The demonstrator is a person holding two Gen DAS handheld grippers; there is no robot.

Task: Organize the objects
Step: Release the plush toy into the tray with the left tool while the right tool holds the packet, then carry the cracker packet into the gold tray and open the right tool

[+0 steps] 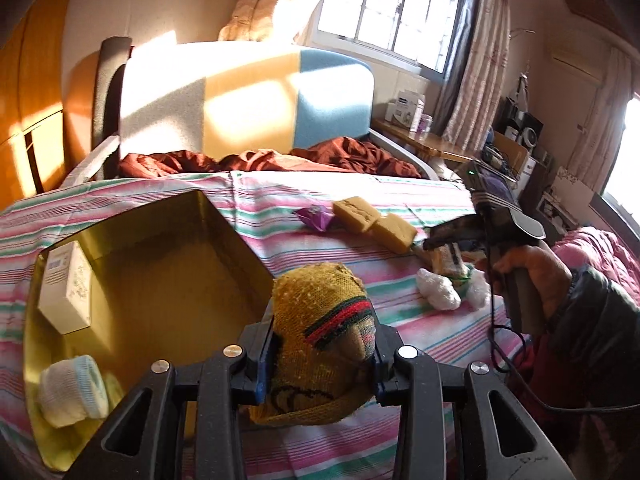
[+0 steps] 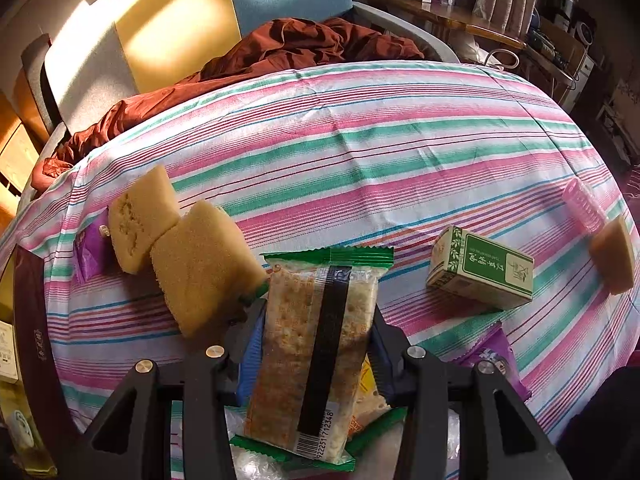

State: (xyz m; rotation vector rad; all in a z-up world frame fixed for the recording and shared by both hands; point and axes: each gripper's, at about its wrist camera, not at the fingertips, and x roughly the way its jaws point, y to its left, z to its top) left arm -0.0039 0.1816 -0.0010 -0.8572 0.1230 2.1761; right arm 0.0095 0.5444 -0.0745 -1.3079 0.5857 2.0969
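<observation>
My left gripper is shut on a rolled mustard-yellow knit sock with a red and green band, held beside the near right corner of an open gold box. The box holds a white carton and a white and blue sock roll. My right gripper is shut on a green-edged cracker packet just above the striped bedsheet. In the left wrist view the right gripper is over the bed near two yellow sponges.
On the sheet lie two yellow sponges, a purple wrapper, a green and white box, a pink comb, another sponge and white plastic bundles. A brown blanket and a padded headboard lie beyond.
</observation>
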